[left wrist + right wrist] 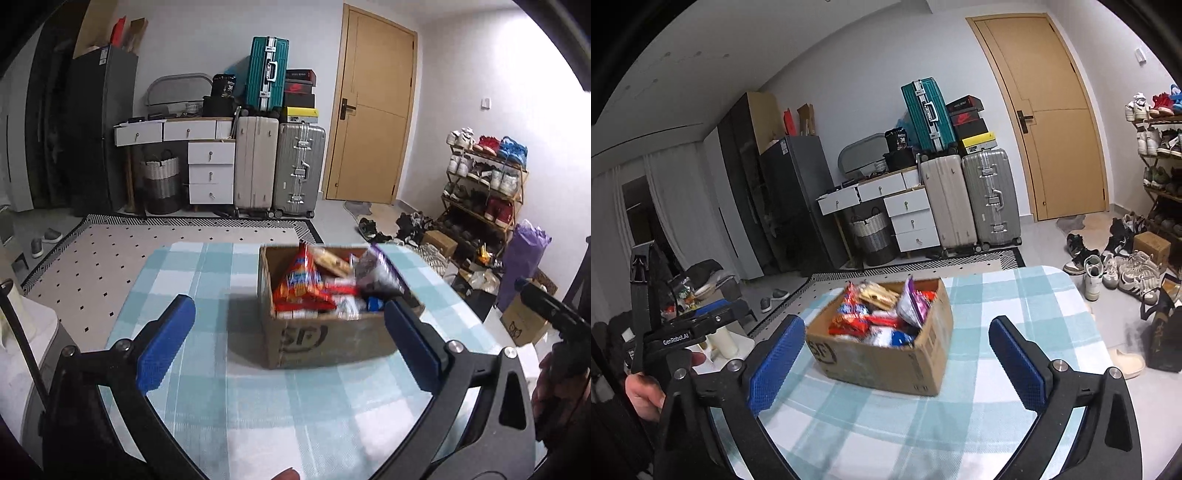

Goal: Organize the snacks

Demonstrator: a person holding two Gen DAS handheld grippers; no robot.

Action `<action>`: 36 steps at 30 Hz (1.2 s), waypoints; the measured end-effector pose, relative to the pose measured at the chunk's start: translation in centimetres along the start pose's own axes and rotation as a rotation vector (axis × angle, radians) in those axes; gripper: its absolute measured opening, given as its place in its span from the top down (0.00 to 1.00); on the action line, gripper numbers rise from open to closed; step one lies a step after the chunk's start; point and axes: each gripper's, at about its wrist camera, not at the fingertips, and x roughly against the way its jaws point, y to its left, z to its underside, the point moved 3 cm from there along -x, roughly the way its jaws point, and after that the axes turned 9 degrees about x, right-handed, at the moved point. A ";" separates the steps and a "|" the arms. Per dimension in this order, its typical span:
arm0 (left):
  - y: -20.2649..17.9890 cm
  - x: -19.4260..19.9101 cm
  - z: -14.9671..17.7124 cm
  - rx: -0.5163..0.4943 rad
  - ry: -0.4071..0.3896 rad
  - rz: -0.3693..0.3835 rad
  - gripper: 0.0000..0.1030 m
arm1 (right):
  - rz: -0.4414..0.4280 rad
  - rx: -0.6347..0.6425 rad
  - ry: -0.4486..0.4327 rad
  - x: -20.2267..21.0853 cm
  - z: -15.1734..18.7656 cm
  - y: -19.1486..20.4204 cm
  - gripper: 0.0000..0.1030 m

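Note:
A cardboard box (pixel 325 341) full of snack packets stands on the table with the blue-and-white checked cloth (pixel 258 406). A red packet (pixel 301 286) and a purple packet (pixel 384 271) stick up from it. My left gripper (pixel 290 338) is open and empty, its blue pads (pixel 166 343) wide apart just before the box. In the right wrist view the box (pixel 882 354) holds the red packet (pixel 849 321) and purple packet (pixel 914 304). My right gripper (pixel 897 363) is open and empty, in front of the box. The right gripper's body (pixel 554 314) shows at the left view's right edge.
The table's far edge lies behind the box (pixel 997 273). Beyond it are a patterned rug (pixel 147 236), suitcases (pixel 280 166), white drawers (pixel 210 173), a wooden door (pixel 373 110), a shoe rack (pixel 484 184) and loose shoes (pixel 1115 269) on the floor.

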 end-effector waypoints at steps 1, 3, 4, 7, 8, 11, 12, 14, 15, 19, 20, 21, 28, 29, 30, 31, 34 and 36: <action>0.4 0.0 0.7 0.002 0.003 -0.003 0.01 | 0.004 0.003 0.001 0.1 0.5 -0.1 0.01; 1.1 0.1 2.0 0.012 0.005 -0.007 0.01 | 0.017 0.022 0.005 0.4 1.8 -0.1 0.01; 1.7 0.3 2.9 0.025 0.003 -0.016 0.01 | 0.026 0.033 0.003 0.6 2.4 0.0 0.01; 3.1 0.2 4.8 0.059 0.000 -0.030 0.01 | 0.047 0.049 -0.001 1.3 4.5 -0.2 0.01; 3.5 0.1 5.3 0.062 -0.003 -0.039 0.01 | 0.051 0.050 -0.002 1.4 5.2 -0.3 0.01; 4.5 -0.3 7.0 0.054 -0.014 -0.071 0.01 | 0.067 0.072 0.002 1.5 6.7 -0.5 0.01; 4.8 -0.4 7.6 0.046 -0.022 -0.086 0.01 | 0.076 0.085 0.004 1.5 7.2 -0.5 0.01; 5.1 -0.7 8.5 0.039 -0.031 -0.094 0.01 | 0.094 0.103 0.005 1.3 8.1 -0.5 0.01; 5.2 -0.8 8.8 0.037 -0.033 -0.099 0.01 | 0.101 0.108 0.008 1.2 8.4 -0.4 0.01; 5.1 -1.4 10.1 0.013 -0.052 -0.121 0.01 | 0.118 0.122 0.001 1.1 9.6 -0.5 0.01; 5.0 -1.6 10.6 0.003 -0.058 -0.122 0.01 | 0.120 0.124 0.004 1.1 9.6 -0.6 0.01; 4.9 -1.7 10.5 -0.001 -0.060 -0.122 0.01 | 0.119 0.129 -0.001 1.1 9.6 -0.5 0.01; 5.5 -2.5 11.0 0.019 -0.061 -0.131 0.01 | 0.124 0.166 -0.025 1.4 9.4 0.2 0.00; 5.4 -2.7 11.1 0.017 -0.054 -0.136 0.01 | 0.128 0.169 -0.023 1.3 9.4 0.3 0.00; 5.5 -2.8 11.0 0.014 -0.047 -0.141 0.01 | 0.130 0.172 -0.022 1.3 9.4 0.3 0.00; 5.5 -2.9 11.1 0.012 -0.042 -0.155 0.01 | 0.132 0.176 -0.022 1.2 9.4 0.4 0.00; 5.1 -2.9 11.2 -0.004 -0.062 -0.187 0.01 | 0.144 0.198 -0.028 1.2 9.4 0.8 0.00; 4.6 -2.5 11.2 -0.024 -0.088 -0.182 0.01 | 0.148 0.212 -0.024 1.2 9.5 1.1 0.00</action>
